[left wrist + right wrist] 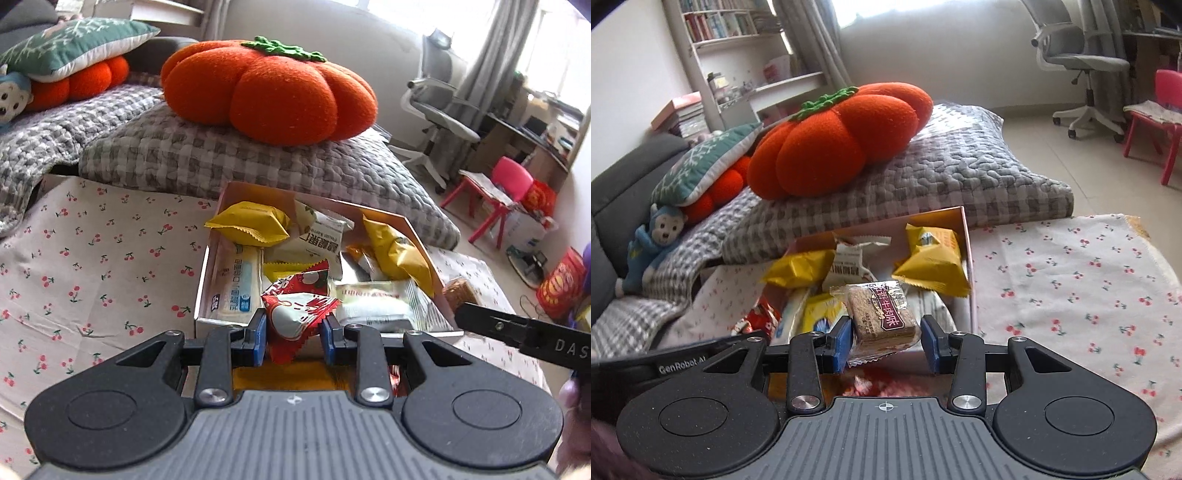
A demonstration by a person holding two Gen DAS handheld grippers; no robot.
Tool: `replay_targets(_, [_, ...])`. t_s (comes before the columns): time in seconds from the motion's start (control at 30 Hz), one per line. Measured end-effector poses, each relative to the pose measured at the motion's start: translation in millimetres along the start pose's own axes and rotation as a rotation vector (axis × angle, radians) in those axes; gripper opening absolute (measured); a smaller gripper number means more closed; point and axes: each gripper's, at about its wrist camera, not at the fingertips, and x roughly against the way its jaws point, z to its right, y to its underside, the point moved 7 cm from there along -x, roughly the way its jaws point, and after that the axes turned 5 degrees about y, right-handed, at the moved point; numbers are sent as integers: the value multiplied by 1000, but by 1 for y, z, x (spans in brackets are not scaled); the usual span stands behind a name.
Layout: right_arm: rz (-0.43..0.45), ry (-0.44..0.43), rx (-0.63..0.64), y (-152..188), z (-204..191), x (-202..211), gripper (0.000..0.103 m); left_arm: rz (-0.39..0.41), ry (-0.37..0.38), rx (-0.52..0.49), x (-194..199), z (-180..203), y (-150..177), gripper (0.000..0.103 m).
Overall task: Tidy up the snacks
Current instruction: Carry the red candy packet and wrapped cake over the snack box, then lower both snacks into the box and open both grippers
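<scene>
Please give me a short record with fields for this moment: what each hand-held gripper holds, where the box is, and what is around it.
left hand-held gripper: shut on a red and white snack packet
right hand-held gripper: shut on a brown biscuit in a clear wrapper
snack box: open, on the cherry-print cloth, already holding several packets
inside the box: yellow packets, white packets
behind the box: orange pumpkin cushion on a grey checked quilt
</scene>
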Motion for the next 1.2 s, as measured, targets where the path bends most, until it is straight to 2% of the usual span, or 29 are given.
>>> replay_targets(0.53, [9,16,-179,-15,4,-57,39,31,-76,46,-42,0,-7,27])
replay_targets(0.83, [23,10,-222,-16,4,-68,42,54,-99,78,-47,1,-7,30])
replay_targets(1.0, [23,8,-236,-18,6,-66,55,45,-114,44,-49,1,-6,43])
replay_targets(1.07, [23,3,-245,-18,7,-64,56,34,-105,29,-49,4,-5,55])
replay_targets(1.2, [19,6,-224,-19,6,-58,57,31,-110,-28,-44,10,-5,62])
